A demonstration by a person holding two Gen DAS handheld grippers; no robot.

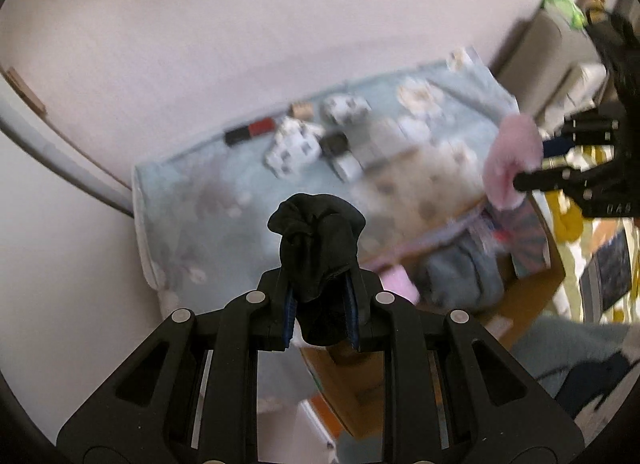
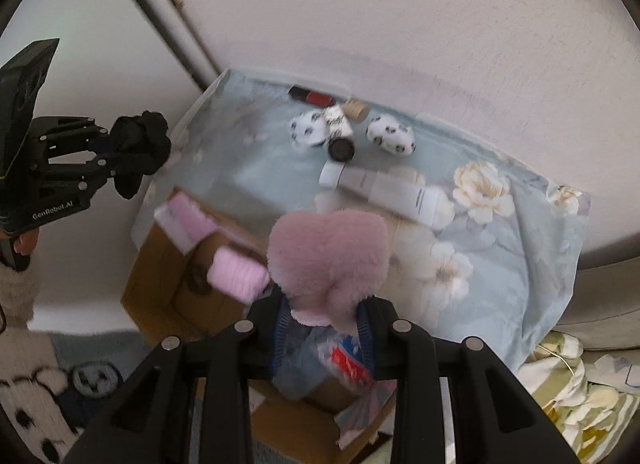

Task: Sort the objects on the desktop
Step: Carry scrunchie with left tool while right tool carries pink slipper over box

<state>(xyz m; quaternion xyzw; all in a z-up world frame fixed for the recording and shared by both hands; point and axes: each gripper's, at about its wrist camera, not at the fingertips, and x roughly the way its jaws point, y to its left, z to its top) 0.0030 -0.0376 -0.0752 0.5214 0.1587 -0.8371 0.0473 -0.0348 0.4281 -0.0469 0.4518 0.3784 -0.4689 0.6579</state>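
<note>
My left gripper (image 1: 320,304) is shut on a bunched black sock (image 1: 318,240), held up above the near left corner of the pale blue flowered cloth (image 1: 208,200). It also shows at the left of the right wrist view (image 2: 116,160). My right gripper (image 2: 324,328) is shut on a fluffy pink sock (image 2: 328,260), held over an open cardboard box (image 2: 160,292). The pink sock also shows in the left wrist view (image 1: 514,156). On the cloth lie two rolled white spotted socks (image 2: 308,128), tubes (image 2: 384,188), a black jar (image 2: 341,148) and a red-and-black lipstick (image 2: 312,95).
The cardboard box holds folded pink items (image 2: 236,276), a grey-blue cloth (image 1: 464,276) and a patterned pouch (image 2: 340,364). A white wall (image 2: 400,16) runs behind the cloth. Yellow-green patterned bedding (image 2: 576,392) lies at the lower right.
</note>
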